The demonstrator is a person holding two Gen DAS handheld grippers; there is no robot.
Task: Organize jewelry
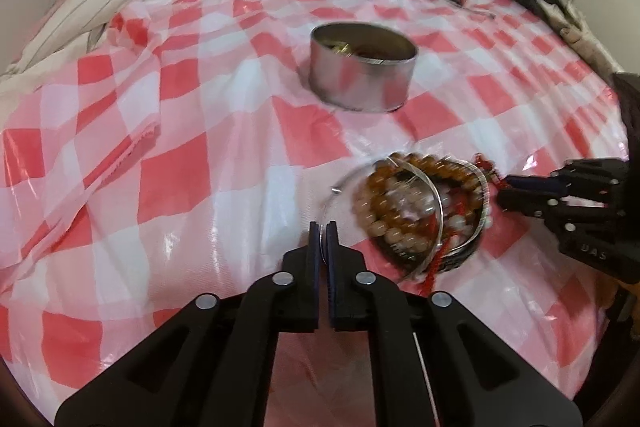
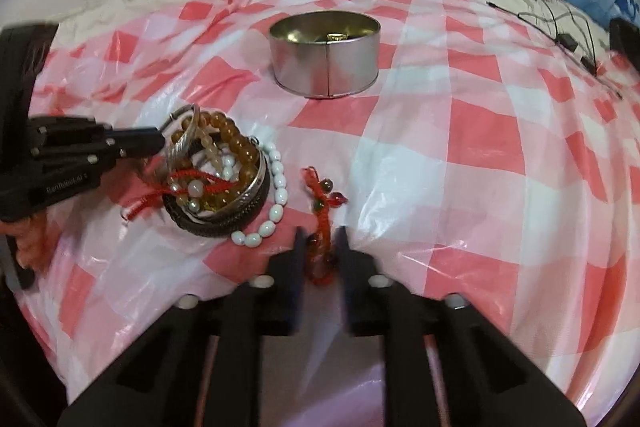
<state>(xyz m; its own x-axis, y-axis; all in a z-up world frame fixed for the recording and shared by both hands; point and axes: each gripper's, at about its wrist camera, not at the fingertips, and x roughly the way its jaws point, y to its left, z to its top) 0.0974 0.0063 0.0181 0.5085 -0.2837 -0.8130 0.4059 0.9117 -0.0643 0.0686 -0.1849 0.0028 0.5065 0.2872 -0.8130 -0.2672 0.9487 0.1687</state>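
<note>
Jewelry lay heaped in a tangle (image 2: pixel 216 179) of amber beads, silver bangles and red cord on the red-and-white checked sheet (image 2: pixel 460 155). Just beside it curved a white bead bracelet (image 2: pixel 276 195). Behind stood a round metal tin (image 2: pixel 325 59), with something gold inside. The left gripper (image 1: pixel 323 227) had its jaws pressed together at the heap's edge; whether it pinched a bangle I could not tell. The right gripper (image 2: pixel 319 233) sat with a red corded charm (image 2: pixel 320 211) between its narrowly parted jaws, contact unclear
</note>
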